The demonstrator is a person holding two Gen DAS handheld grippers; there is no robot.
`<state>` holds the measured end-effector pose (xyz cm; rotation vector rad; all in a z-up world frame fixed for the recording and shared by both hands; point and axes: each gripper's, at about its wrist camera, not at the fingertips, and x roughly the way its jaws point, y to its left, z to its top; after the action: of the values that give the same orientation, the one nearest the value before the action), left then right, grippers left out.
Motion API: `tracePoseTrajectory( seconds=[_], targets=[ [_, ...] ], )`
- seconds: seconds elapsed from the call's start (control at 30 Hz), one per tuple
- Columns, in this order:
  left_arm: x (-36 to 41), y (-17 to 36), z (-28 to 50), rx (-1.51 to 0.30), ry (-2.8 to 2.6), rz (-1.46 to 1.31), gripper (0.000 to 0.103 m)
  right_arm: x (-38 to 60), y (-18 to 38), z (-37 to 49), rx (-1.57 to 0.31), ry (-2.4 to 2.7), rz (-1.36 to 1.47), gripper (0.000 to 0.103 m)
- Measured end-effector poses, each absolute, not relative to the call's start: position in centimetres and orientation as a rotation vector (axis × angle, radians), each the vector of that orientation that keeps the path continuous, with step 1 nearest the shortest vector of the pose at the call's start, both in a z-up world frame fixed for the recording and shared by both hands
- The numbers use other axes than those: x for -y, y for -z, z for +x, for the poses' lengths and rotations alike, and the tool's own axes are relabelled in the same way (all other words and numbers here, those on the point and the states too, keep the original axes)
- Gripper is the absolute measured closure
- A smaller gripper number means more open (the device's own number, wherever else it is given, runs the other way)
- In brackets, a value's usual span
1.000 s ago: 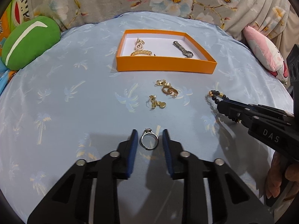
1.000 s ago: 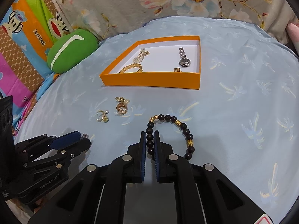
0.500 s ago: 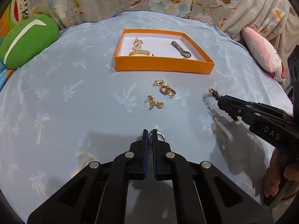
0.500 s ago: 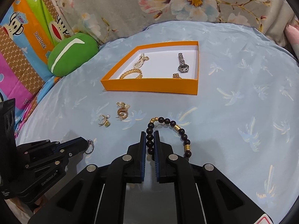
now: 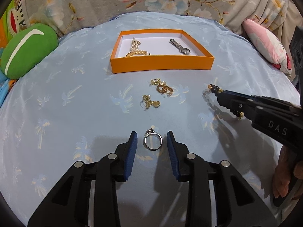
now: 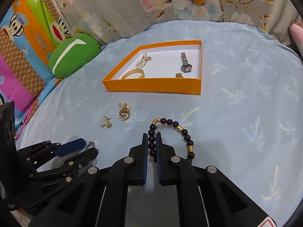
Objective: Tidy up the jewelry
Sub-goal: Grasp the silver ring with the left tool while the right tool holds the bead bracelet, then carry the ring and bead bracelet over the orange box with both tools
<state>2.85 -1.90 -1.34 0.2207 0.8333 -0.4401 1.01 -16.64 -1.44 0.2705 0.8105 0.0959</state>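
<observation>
Item: silver ring (image 5: 152, 141), lower centre of the left wrist view, lying on the blue bedsheet (image 5: 56, 113) between the opening jaws of your left hand-held gripper (image 5: 151, 143), untouched. Your right hand-held gripper (image 6: 152, 145) is clamped on the beaded bracelet (image 6: 171, 122). Orange box (image 5: 161, 64), upper centre.

One open orange cardboard box (image 6: 153, 89) holds four shiny things. Two little piles of gold earrings (image 5: 162, 89), one silver ring (image 5: 153, 141) and one dark bead bracelet (image 6: 170, 130) sit lower in the frame.
</observation>
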Motion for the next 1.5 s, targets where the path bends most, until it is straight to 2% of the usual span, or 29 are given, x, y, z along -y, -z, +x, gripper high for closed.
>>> tracePoseTrajectory(
  seconds=[0.07, 0.13, 0.53, 0.9, 1.23, 1.5],
  targets=[
    [2.2, 1.4, 2.7, -0.829, 0.43, 0.24, 0.073, 16.7, 1.4, 1.0, -0.809, -0.097, 0.276, 0.096],
    [2.4, 1.4, 2.6, -0.825, 0.419, 0.257, 0.083, 16.8, 1.3, 0.9, -0.803, -0.097, 0.278, 0.096],
    [3.1, 0.8, 2.1, -0.82, 0.409, 0.267, 0.084, 17.7, 0.0, 0.0, -0.763, -0.104, 0.312, 0.096],
    [2.7, -2.5, 4.1, -0.779, 0.439, 0.2, 0.084, 18.5, -2.8, 1.2, -0.713, -0.102, 0.282, 0.096],
    [4.1, -5.5, 10.7, -0.702, 0.426, 0.205, 0.084, 19.8, -6.2, 8.8, -0.662, -0.085, 0.216, 0.096],
    [7.1, -6.2, 18.3, -0.683, 0.417, 0.19, 0.084, 20.4, -5.2, 16.9, -0.688, -0.072, 0.206, 0.096]
  ],
)
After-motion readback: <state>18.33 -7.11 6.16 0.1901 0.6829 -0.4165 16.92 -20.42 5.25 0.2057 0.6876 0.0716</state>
